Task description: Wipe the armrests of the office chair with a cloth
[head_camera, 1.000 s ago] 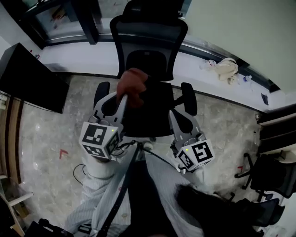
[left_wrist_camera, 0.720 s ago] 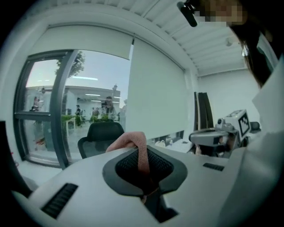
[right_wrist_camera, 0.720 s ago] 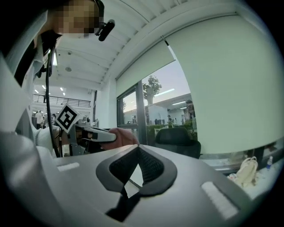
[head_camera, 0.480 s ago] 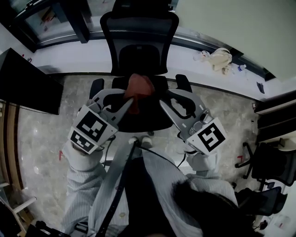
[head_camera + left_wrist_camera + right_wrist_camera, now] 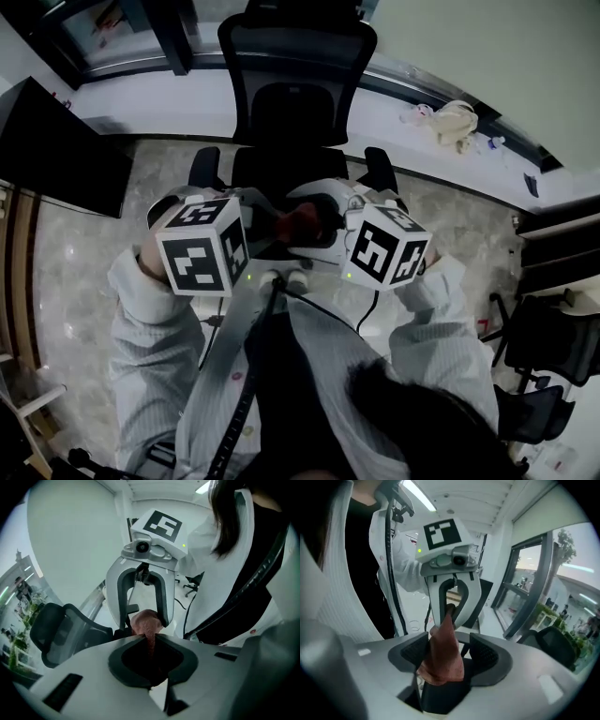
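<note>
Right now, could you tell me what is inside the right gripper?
The reddish cloth hangs between the right gripper's jaws, which have just been opening; the left gripper pinches its top. The cloth covers what lies behind.

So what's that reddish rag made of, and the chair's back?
The rag looks like soft, matte fabric: it droops in folds. The chair back seems to be dark mesh in a hard plastic frame: light shows faintly through it.

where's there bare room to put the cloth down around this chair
The seat is bare between the armrests. The floor is open between the chair and the black cabinet. Crowded: around the cloth at the seat's front, and the ledge near the beige bag.
</note>
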Available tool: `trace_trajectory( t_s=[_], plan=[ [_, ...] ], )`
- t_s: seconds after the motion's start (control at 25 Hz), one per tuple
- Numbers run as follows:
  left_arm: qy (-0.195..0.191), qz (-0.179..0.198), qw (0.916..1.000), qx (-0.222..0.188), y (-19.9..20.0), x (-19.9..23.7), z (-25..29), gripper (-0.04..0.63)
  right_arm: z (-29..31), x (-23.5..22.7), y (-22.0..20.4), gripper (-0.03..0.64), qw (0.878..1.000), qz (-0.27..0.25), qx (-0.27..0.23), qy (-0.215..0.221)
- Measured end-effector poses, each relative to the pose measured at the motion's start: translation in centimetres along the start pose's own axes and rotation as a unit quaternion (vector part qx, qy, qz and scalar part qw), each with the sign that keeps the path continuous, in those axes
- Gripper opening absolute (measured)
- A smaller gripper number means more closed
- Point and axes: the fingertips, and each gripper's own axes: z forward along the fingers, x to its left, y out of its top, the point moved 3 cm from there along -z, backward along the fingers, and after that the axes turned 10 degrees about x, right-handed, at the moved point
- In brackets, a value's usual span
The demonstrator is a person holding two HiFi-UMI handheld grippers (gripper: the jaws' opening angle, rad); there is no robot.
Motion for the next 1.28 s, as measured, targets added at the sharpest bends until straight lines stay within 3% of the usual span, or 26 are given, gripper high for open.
trace_trajectory(
  t_s=[0.16,0.2,0.28,0.48,0.6,0.68,0.72,0.84,0.92,1.0,1.12,1.16,1.2,1.24,1.28],
  plan=[
    [-0.021,0.018,0.9995,0.012,0.2,-1.4,0.8,0.028,2.8,2.0,-1.1,0.238,0.998,0.008,0.028,0.059],
    [-0.022,0.018,0.9995,0.009,0.2,-1.5,0.8,0.028,3.1,2.3,-1.3,0.202,0.997,0.012,0.026,0.065],
    [-0.025,0.014,0.9996,0.003,0.1,-1.6,0.9,0.028,3.3,2.3,-1.6,0.067,0.998,0.023,0.014,0.060],
    [-0.007,-0.003,0.9996,-0.028,0.2,-1.0,1.0,0.028,2.8,2.2,-2.2,0.040,0.996,0.063,-0.016,0.055],
    [0.027,-0.021,0.9953,-0.090,0.2,-0.3,0.6,0.035,2.0,1.9,-3.1,0.040,0.992,0.107,-0.041,0.056],
    [0.052,-0.053,0.9849,-0.156,-0.1,0.6,-0.4,0.048,1.1,1.2,-3.9,0.039,0.987,0.143,-0.064,0.047],
    [0.063,-0.075,0.9758,-0.195,-0.3,1.1,-1.1,0.049,0.4,0.8,-4.5,0.039,0.983,0.164,-0.077,0.038],
    [0.115,-0.158,0.9322,-0.305,-1.2,2.8,-3.6,0.061,-1.7,-0.4,-6.2,0.040,0.963,0.236,-0.129,-0.017],
    [0.187,-0.221,0.8949,-0.340,-2.8,4.2,-4.8,0.061,-3.6,-1.4,-7.5,0.040,0.934,0.297,-0.179,-0.080],
    [0.267,-0.291,0.8458,-0.359,-4.8,5.6,-5.6,0.060,-5.6,-2.2,-8.5,0.040,0.895,0.353,-0.231,-0.148],
    [0.351,-0.415,0.7526,-0.372,-7.6,6.9,-5.5,0.058,-7.8,-2.5,-8.8,0.040,0.847,0.391,-0.273,-0.235],
    [0.367,-0.447,0.7271,-0.369,-8.3,6.9,-5.1,0.053,-8.2,-2.4,-8.8,0.040,0.836,0.396,-0.279,-0.258],
    [0.378,-0.470,0.7076,-0.369,-8.7,6.8,-4.7,0.021,-8.6,-2.3,-8.7,0.040,0.827,0.399,-0.282,-0.278],
    [0.383,-0.483,0.6934,-0.373,-8.9,6.6,-4.4,0.005,-8.9,-2.2,-8.6,0.040,0.819,0.402,-0.283,-0.295],
    [0.384,-0.491,0.6848,-0.378,-8.8,6.5,-4.3,0.003,-9.2,-2.1,-8.5,0.040,0.813,0.403,-0.284,-0.310]
  ],
)
